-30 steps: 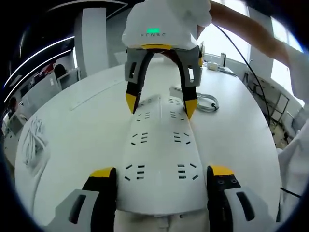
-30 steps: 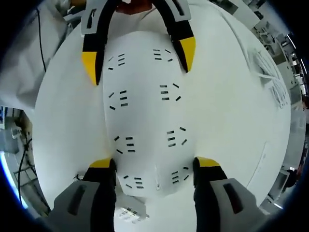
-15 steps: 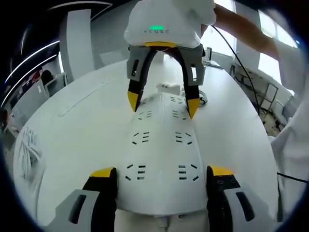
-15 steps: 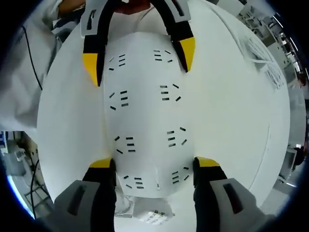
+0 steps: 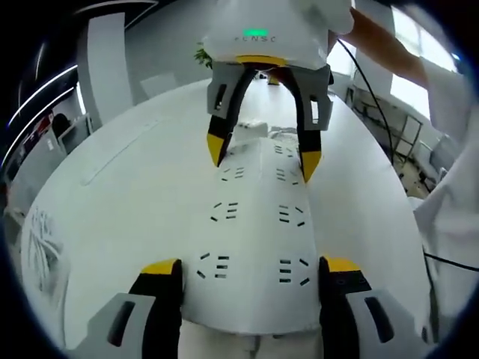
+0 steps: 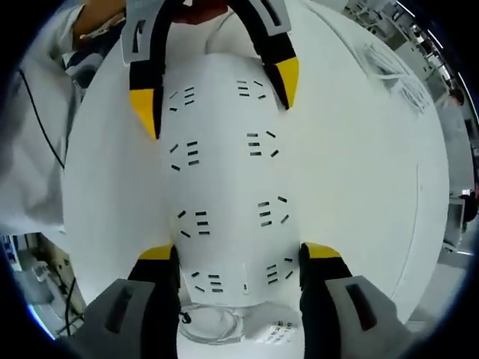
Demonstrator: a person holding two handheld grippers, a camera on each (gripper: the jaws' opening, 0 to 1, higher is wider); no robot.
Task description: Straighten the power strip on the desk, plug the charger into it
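A long white power strip (image 5: 254,232) lies flat on the white desk (image 5: 127,194), its sockets facing up. My left gripper (image 5: 251,265) is shut across its near end, one jaw on each long side. My right gripper (image 5: 262,153) is shut across the far end. In the right gripper view the same strip (image 6: 224,172) runs from my right gripper (image 6: 239,252) up to my left gripper (image 6: 215,93). The white charger (image 6: 277,333) and its coiled cable (image 6: 213,325) lie on the desk just behind my right gripper. In the left gripper view the charger (image 5: 251,129) lies beyond the strip's far end.
A bundle of white cables (image 5: 37,247) lies near the desk's left edge, and it appears again as the cable bundle (image 6: 397,67). A person's white sleeve (image 5: 449,217) is close on the right. A black cord (image 5: 374,82) hangs past the desk's far right edge.
The strip has swung round on the desk with both grippers still on it. In the right gripper view, the charger and coil have come under the strip's near end.
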